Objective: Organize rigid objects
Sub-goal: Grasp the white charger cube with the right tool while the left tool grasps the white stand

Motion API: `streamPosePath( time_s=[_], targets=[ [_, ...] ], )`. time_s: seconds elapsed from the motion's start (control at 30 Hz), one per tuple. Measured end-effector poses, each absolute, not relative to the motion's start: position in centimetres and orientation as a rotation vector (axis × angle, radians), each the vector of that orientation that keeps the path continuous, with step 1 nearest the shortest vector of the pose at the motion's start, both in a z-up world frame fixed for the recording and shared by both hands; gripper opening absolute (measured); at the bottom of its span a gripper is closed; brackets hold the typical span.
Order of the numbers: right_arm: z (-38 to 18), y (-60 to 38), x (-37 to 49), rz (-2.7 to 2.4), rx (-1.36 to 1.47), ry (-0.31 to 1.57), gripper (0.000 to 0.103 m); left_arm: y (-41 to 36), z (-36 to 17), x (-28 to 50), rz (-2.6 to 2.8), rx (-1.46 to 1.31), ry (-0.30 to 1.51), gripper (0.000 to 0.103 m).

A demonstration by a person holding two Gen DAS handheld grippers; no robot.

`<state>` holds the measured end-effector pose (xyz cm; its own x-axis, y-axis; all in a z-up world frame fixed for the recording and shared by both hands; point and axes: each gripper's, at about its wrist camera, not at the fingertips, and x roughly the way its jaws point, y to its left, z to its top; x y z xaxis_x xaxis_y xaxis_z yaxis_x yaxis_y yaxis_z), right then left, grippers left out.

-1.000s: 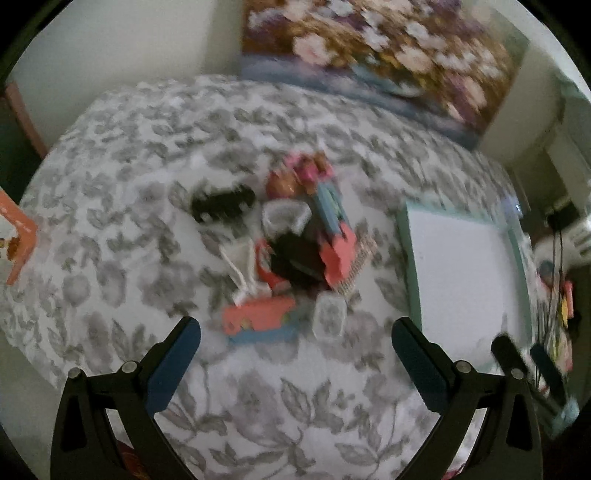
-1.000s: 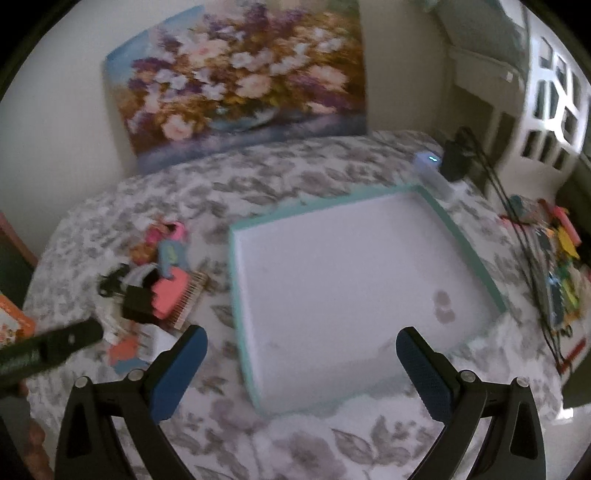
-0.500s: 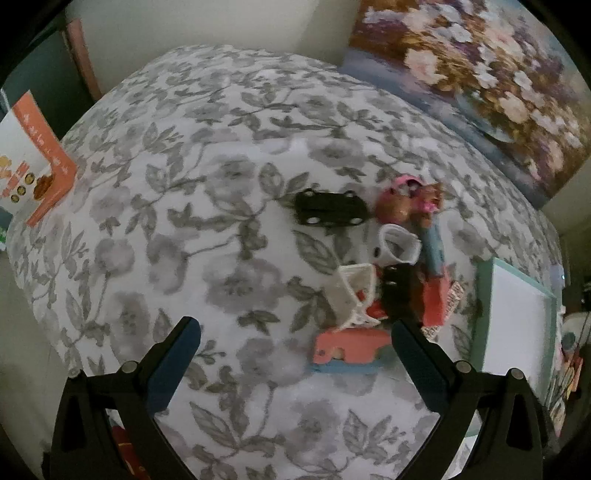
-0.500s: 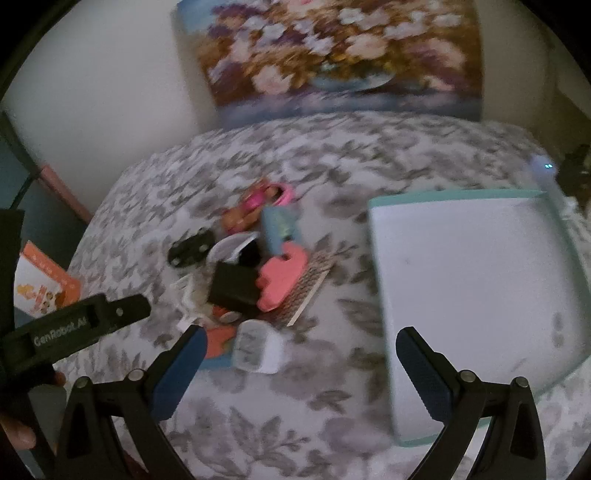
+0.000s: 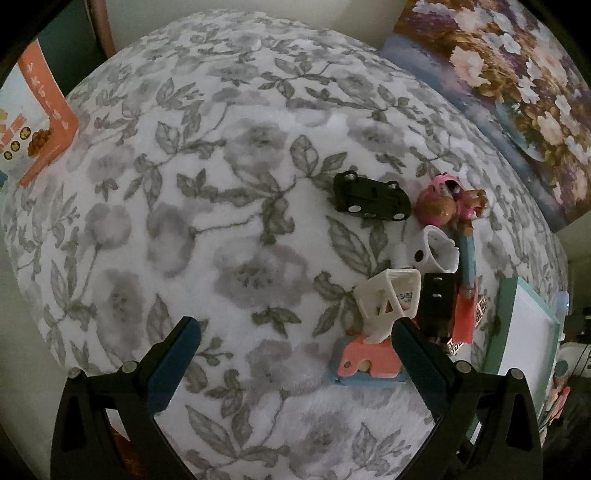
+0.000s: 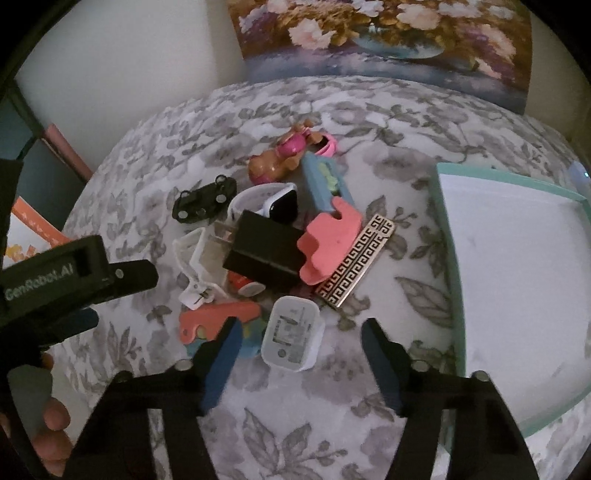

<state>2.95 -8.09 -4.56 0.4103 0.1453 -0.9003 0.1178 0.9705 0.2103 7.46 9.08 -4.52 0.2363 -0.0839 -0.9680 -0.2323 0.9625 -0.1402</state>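
A pile of small things lies on the flowered cloth: a black toy car (image 6: 205, 201), a black plug adapter (image 6: 264, 253), a pink foam shape (image 6: 328, 240), a patterned bar (image 6: 356, 260), a dog toy (image 6: 280, 162) and a white charger block (image 6: 291, 338). My right gripper (image 6: 301, 332) hovers over the white charger block, its jaws closing, and the block sits between them with a gap on each side. My left gripper (image 5: 295, 332) is open over bare cloth, with a white plastic frame (image 5: 391, 295) and the toy car (image 5: 371, 197) to its right.
A shallow teal-rimmed tray (image 6: 448, 236) with a white floor lies right of the pile. A flower painting (image 6: 388, 33) leans on the wall behind. An orange box (image 5: 40, 122) stands at the cloth's left edge. A hand (image 6: 51, 424) holds the left gripper's body (image 6: 74, 273).
The right gripper swung from over the tray to the pile and sank towards the white charger block, its jaws narrowing. The left gripper dropped and drifted left of the pile, still wide open.
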Motion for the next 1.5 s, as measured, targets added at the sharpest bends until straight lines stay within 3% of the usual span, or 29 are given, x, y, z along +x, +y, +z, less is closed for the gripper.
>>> streamPosePath(
  time_s=[0.07, 0.23, 1.03, 1.37, 1.43, 1.5],
  targets=[
    [-5.0, -7.8, 3.2, 0.017, 0.255, 1.161, 0.052, 9.0, -4.6, 7.7, 0.098, -0.277, 1.333, 0.103],
    [-6.0, -7.2, 3.9, 0.019, 0.260, 1.179, 0.039, 8.7, -4.5, 7.8, 0.082, -0.269, 1.327, 0.103],
    [-5.4, -9.9, 2.7, 0.038, 0.343, 1.180, 0.029, 7.9, -4.5, 7.7, -0.002, -0.319, 1.342, 0.101],
    [-4.9, -12.3, 1.6, 0.037, 0.418, 1.174, 0.029, 4.4, -5.6, 8.2, -0.027, -0.206, 1.330, 0.085],
    [-5.0, -12.7, 1.5, 0.034, 0.436, 1.177, 0.029, 4.0, -6.1, 8.4, -0.024, -0.183, 1.333, 0.065],
    [-5.1, -13.0, 1.5, 0.033, 0.442, 1.181, 0.029, 3.8, -6.5, 8.5, -0.025, -0.182, 1.335, 0.059]
  ],
)
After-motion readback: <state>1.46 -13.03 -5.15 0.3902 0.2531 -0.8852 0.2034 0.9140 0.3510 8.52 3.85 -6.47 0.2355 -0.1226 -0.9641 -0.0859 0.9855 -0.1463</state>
